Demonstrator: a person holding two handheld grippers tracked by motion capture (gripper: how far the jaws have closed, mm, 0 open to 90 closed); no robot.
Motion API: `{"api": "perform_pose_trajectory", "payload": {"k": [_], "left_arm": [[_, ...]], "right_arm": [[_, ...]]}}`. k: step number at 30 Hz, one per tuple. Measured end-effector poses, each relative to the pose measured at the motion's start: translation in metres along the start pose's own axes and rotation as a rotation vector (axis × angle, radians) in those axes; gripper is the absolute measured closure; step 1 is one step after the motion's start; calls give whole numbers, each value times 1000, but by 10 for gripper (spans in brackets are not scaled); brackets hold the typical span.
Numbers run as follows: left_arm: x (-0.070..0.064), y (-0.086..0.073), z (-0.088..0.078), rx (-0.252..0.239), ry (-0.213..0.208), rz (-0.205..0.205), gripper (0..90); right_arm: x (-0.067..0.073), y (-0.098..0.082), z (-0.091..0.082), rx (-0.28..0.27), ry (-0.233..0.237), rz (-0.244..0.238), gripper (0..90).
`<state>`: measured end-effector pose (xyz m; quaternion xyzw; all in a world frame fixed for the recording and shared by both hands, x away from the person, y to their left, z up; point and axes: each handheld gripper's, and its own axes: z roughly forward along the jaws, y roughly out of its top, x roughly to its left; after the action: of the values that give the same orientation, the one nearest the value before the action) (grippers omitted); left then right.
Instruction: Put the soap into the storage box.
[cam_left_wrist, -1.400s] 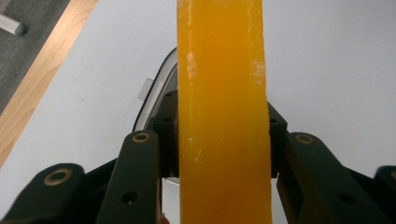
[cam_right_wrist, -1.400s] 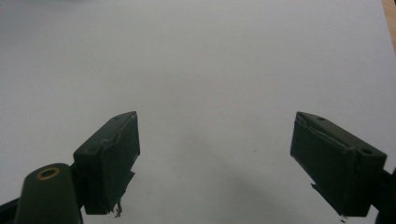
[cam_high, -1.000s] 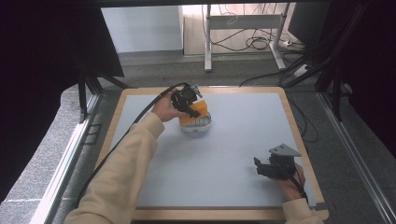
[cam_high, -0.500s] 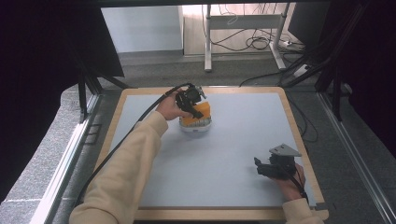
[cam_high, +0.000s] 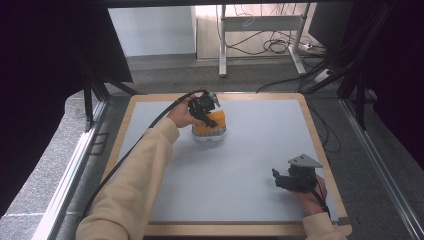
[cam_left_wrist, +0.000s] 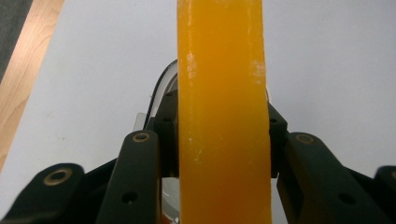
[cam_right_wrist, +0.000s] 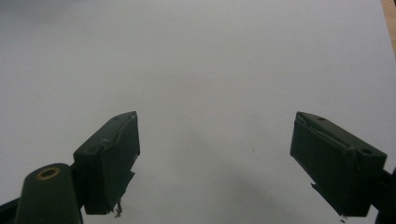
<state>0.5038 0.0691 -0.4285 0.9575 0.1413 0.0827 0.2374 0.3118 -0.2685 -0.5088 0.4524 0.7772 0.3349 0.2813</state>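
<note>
Two grippers, one item in hand. Left gripper (cam_high: 206, 111): jaws clenched flat against both faces of an orange plate (cam_left_wrist: 223, 116), held on edge, the plate running up between the black fingers (cam_left_wrist: 140, 177) in the left gripper view. Plate location: standing in or just over a small white rack (cam_high: 210, 134), toward the far-left part of the blue-grey table mat (cam_high: 250, 165); whether its lower edge is seated in a slot or lifted clear cannot be told. Step in hand, as judged: moving the plate at the rack, either lifting it out or lowering it in. Next move calls for keeping the plate upright and in line with the rack's slots, so its edge neither catches nor tips the light rack, with no loosening of the grip until it is seated or clear. Right gripper (cam_high: 287, 180): well apart from the rack, at the near-right of the mat, jaws spread wide, holding nothing, bare mat between them. Wooden table rim (cam_high: 320, 145) surrounds the mat.
</note>
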Motion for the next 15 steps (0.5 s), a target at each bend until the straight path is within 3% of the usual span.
{"api": "perform_pose_trajectory", "payload": {"k": [15], "left_arm": [[6, -4, 17, 17, -19, 13, 619]], "right_arm": [[0, -1, 1, 7, 1, -1, 161]]}}
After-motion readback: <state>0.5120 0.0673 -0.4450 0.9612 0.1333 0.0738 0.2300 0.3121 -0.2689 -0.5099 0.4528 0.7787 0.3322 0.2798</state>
